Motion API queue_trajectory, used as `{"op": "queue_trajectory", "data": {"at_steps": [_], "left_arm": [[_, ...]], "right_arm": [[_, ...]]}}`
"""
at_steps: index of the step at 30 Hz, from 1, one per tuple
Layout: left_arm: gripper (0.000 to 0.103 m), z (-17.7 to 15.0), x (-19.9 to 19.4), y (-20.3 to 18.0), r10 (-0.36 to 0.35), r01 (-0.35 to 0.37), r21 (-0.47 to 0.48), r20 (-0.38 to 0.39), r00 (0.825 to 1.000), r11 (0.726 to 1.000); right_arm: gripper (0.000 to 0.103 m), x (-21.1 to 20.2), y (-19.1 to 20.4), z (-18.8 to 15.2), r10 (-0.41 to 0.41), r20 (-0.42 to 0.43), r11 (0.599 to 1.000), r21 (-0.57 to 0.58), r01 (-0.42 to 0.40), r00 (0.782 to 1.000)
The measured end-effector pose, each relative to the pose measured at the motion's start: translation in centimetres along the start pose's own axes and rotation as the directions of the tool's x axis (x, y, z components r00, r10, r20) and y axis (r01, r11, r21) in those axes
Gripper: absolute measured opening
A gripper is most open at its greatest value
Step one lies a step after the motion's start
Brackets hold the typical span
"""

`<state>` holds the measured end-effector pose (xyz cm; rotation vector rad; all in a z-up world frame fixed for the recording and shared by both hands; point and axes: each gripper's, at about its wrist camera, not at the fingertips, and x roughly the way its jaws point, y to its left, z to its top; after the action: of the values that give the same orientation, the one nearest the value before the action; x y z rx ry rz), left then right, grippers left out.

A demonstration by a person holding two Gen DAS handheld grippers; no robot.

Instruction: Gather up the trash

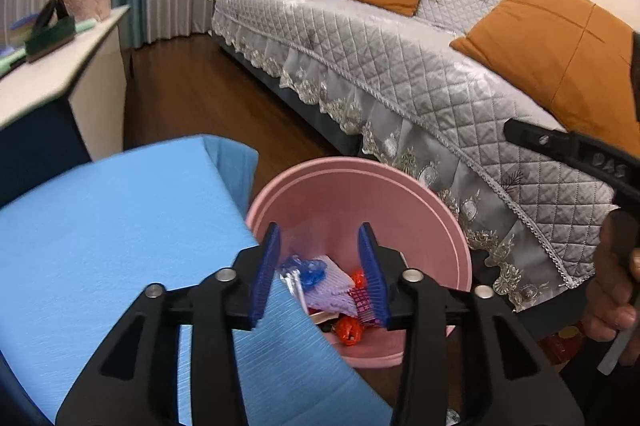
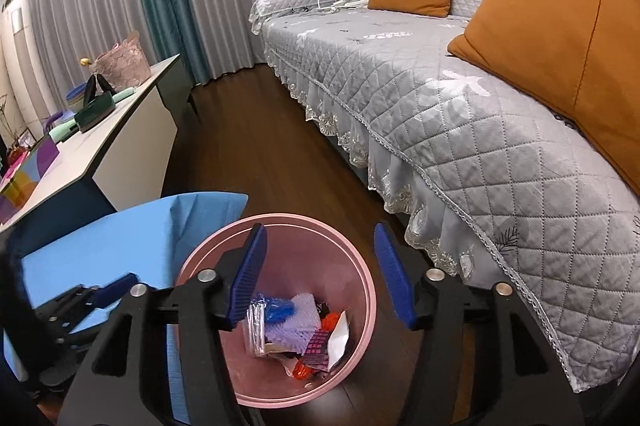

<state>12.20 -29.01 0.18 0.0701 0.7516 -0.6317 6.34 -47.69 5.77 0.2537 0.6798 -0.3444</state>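
My left gripper [image 1: 320, 272] has its jaws spread, nothing between the blue pads. My right gripper [image 2: 320, 276] is the same: jaws spread wider, nothing pinched.

Straight ahead of both pairs of jaws, at 12 o'clock and below them, is the open mouth of a pink bin [image 2: 362, 274]. In the right wrist view the bin sits squarely between my blue pads; in the left wrist view its rim [image 1: 460, 246] runs off toward 2 o'clock, so the left jaws hang over its near left edge. The right hand seems the better centred of the two.

At the bottom of the bin is the trash [image 2: 298, 332]: a purple foam net, a crumpled blue bag, a clear plastic piece, red and pink wrappers. It lies loose in a heap, with no clear long axis.

At 9 o'clock from the bin is a worktop covered with a blue cloth [image 1: 104, 226], its edge touching or just beside the bin's rim. I see no trash on the visible cloth.

At 2 o'clock, just beyond the bin, a sofa with a grey quilted cover [image 2: 460, 114] and orange cushions. Dark wood floor [image 2: 256, 130] runs away at 12 o'clock.

I judge the drop is done; the next move is to lift away and seek more trash.
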Motion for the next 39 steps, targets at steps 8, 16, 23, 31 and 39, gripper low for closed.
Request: {"op": "queue_trajectory", "data": {"at_steps": [8,16,23,31,39], "left_arm": [[0.081,0.5,-8.6,1.2,0.053,-0.050,-0.026,0.105,0.993,0.998],[0.092,-2.3,-17.5,3.8,0.174,-0.160,-0.095,0.174,0.969,0.983],[0.095,-6.1,-23.2,5.4,0.274,-0.251,-0.133,0.194,0.942,0.959],[0.095,-11.1,-26.7,6.0,0.375,-0.339,-0.205,0.175,0.910,0.918],[0.095,-15.5,-29.2,6.3,0.404,-0.362,-0.258,0.136,0.905,0.896]], "right_arm": [[0.094,-4.0,2.2,0.2,0.042,0.079,0.999,-0.021,-0.040,0.996],[0.098,-11.1,6.4,-0.8,0.131,0.176,0.987,-0.112,-0.112,0.976],[0.098,-14.5,9.4,-4.8,0.176,0.142,0.978,-0.137,-0.157,0.974],[0.098,-18.1,12.7,-10.2,0.185,0.102,0.969,-0.184,-0.164,0.977],[0.098,-19.9,14.4,-14.5,0.169,0.066,0.964,-0.220,-0.151,0.983]]}}
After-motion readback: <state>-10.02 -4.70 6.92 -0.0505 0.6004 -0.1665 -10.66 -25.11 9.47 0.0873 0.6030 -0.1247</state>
